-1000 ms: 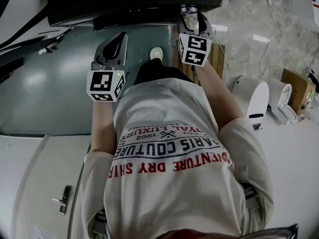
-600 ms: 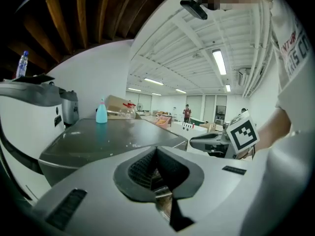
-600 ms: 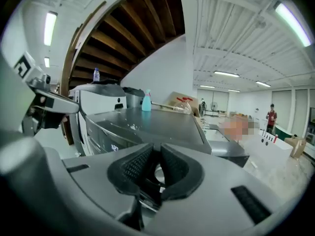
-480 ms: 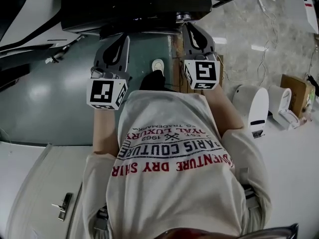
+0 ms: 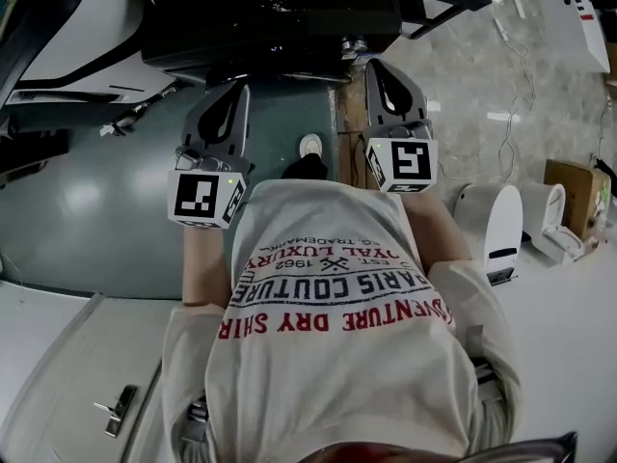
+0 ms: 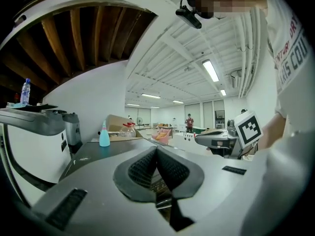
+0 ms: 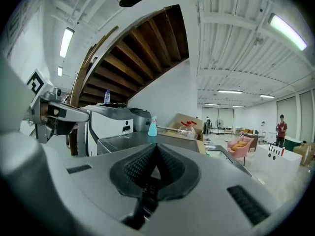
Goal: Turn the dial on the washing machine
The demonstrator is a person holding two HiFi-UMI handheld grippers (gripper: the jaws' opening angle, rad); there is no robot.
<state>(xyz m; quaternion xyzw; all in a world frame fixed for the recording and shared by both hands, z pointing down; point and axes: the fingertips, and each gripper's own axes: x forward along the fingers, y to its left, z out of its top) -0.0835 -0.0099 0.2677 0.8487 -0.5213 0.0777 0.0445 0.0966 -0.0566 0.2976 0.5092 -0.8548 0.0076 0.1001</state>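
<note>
A black-topped machine (image 5: 270, 17) fills the top of the head view; I can make out no dial on it, only a small metal part (image 5: 354, 44) at its front edge. My left gripper (image 5: 231, 93) is held level in front of the person's chest, pads pressed together (image 6: 156, 150) with nothing between them. My right gripper (image 5: 379, 68) is beside it, a little further forward, its tip close under the machine's edge. Its jaws have just been closing and now meet (image 7: 156, 147) with nothing between them. Each gripper camera looks out over a dark machine top with a blue spray bottle (image 7: 152, 127) on it.
A white rounded appliance (image 5: 492, 210) and a cardboard box (image 5: 569, 177) stand on the floor at the right. A shoe (image 5: 310, 146) shows on the green floor (image 5: 96, 201). A wooden stair underside (image 7: 133, 58) hangs overhead. A white machine (image 7: 110, 122) stands at the left.
Both grippers have risen and moved forward toward the black machine's edge. The right gripper's jaws, apart a second ago, have come together.
</note>
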